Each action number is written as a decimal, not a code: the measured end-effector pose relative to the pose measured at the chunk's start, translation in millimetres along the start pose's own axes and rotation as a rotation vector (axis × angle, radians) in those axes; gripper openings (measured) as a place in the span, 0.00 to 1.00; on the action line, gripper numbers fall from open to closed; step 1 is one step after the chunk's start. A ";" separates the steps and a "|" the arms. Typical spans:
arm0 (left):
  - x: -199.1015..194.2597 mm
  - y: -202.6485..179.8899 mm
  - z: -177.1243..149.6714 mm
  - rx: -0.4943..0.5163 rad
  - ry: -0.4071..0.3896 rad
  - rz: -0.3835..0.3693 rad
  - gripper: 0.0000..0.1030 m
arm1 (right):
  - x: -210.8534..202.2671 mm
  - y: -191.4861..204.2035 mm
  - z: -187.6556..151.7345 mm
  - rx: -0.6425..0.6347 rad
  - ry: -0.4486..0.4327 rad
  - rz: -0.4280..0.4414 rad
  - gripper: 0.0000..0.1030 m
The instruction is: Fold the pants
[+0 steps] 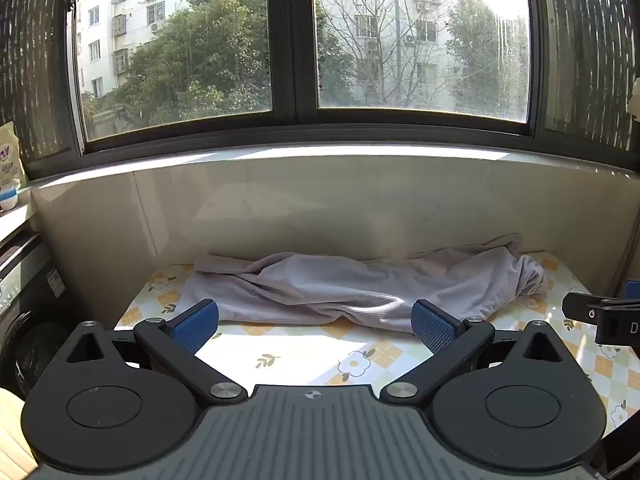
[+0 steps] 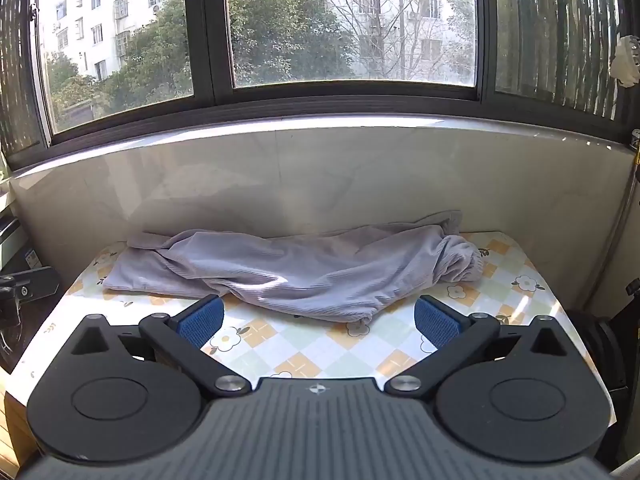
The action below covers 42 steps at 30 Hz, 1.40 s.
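Pants lie rumpled lengthwise along the back of the table, against the wall, so I guess they need spreading flat first; nothing folded yet. I've got the left gripper & right gripper hovering short of the cloth; both spread fully wide, empty, touching nothing.

Home laundry nook: washing machine left of gripper, detergent bag above it, floral-cloth counter ahead, window facing apartment blocks.
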<state>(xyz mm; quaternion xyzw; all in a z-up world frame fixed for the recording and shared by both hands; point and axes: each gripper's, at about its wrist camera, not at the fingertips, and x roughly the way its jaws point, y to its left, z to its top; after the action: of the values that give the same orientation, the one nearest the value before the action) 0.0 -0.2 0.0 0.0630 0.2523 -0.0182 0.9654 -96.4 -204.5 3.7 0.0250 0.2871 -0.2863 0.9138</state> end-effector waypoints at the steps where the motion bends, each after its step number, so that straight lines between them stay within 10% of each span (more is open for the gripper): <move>1: -0.1 -0.9 -0.1 -0.003 0.001 -0.004 1.00 | -0.7 0.2 -0.3 -0.002 -0.001 -0.001 1.00; 42: -4.3 8.6 -3.4 -0.092 0.002 0.000 1.00 | 6.7 -15.4 0.8 0.041 0.020 -0.006 1.00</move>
<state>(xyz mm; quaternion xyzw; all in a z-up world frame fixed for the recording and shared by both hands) -4.9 8.8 0.2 0.0184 0.2538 -0.0067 0.9671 -99.7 -221.0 2.6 0.0457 0.2905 -0.2945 0.9093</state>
